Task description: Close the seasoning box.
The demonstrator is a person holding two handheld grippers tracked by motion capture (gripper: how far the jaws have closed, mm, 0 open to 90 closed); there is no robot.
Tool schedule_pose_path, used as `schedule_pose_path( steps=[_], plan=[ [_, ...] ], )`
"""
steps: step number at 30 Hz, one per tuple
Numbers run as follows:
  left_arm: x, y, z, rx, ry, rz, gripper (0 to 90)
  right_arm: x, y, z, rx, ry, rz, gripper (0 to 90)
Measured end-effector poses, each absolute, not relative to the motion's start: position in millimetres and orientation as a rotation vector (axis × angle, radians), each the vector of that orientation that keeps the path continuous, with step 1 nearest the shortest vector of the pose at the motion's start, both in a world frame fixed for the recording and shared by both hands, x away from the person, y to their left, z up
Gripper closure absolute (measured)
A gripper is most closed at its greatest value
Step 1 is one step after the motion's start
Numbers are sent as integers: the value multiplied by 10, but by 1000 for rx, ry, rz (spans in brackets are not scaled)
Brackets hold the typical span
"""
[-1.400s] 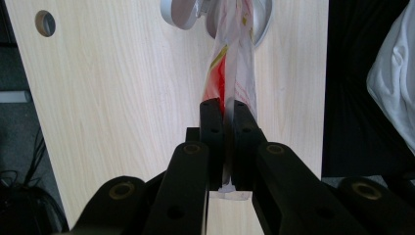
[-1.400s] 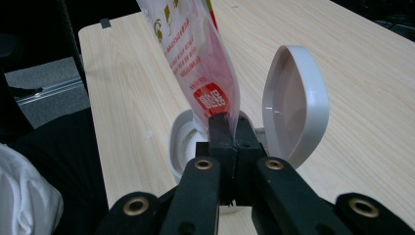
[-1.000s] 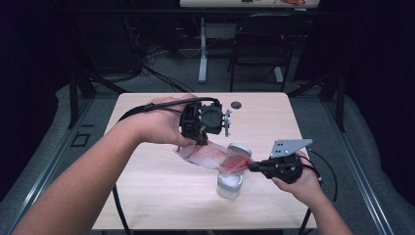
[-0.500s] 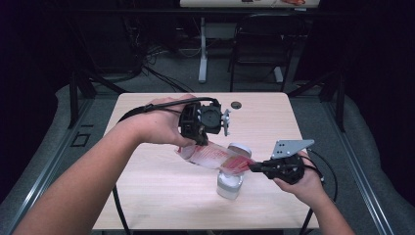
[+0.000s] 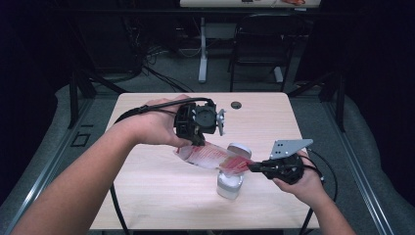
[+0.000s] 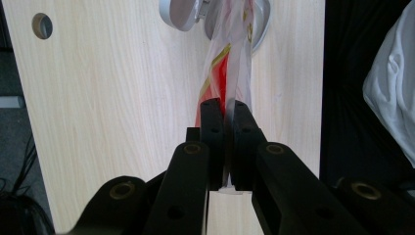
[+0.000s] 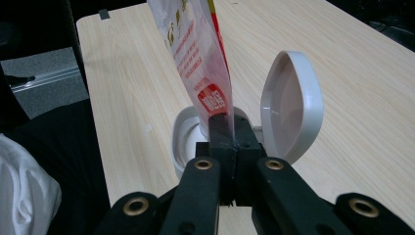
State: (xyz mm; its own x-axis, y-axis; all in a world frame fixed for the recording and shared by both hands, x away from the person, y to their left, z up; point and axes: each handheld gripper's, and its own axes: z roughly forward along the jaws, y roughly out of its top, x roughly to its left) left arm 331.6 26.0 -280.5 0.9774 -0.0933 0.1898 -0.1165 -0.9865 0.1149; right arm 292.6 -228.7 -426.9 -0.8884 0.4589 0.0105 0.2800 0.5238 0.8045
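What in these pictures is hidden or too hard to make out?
- Jar contents: packet and right hand-held gripper cover the opening.
- Packet print: too small, high view.
- Packet's gripped end: inside left hand-held gripper.
- Jar body: high view, behind packet.

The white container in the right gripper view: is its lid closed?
No. The lid of the white container stands flipped open on its hinge, and the mouth is uncovered below the plastic bag.

A pale wooden counter (image 5: 147, 196) is standing on grey carpet (image 5: 357, 142); behind it a dark chair (image 5: 257, 54) and white desk leg (image 5: 202, 49) are sitting in shadow
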Motion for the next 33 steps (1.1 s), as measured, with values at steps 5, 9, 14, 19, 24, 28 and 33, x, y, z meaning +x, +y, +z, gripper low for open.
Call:
schedule_pose_path(
  steps=[5, 9, 14, 19, 24, 28, 33],
  plan=[
    [3328, 297, -2819, 2996, -153, 269, 871, 2928, -2262, -4246, 615, 2566, 1285, 900],
    [3338, 348, -2833, 2991, -138, 269, 871, 2930, -2238, -4231, 606, 2569, 1279, 900],
    [3347, 386, -2845, 2991, -129, 263, 871, 2932, -2213, -4208, 599, 2568, 1274, 900],
    [3359, 434, -2867, 2991, -119, 265, 871, 2936, -2188, -4185, 589, 2572, 1273, 900],
    [3369, 463, -2882, 2990, -113, 266, 871, 2939, -2170, -4170, 589, 2570, 1275, 900],
    [3374, 485, -2891, 2989, -109, 267, 870, 2943, -2157, -4157, 583, 2569, 1274, 900],
    [3384, 538, -2926, 2981, -85, 260, 870, 2942, -2132, -4137, 573, 2572, 1274, 900]
  ],
)
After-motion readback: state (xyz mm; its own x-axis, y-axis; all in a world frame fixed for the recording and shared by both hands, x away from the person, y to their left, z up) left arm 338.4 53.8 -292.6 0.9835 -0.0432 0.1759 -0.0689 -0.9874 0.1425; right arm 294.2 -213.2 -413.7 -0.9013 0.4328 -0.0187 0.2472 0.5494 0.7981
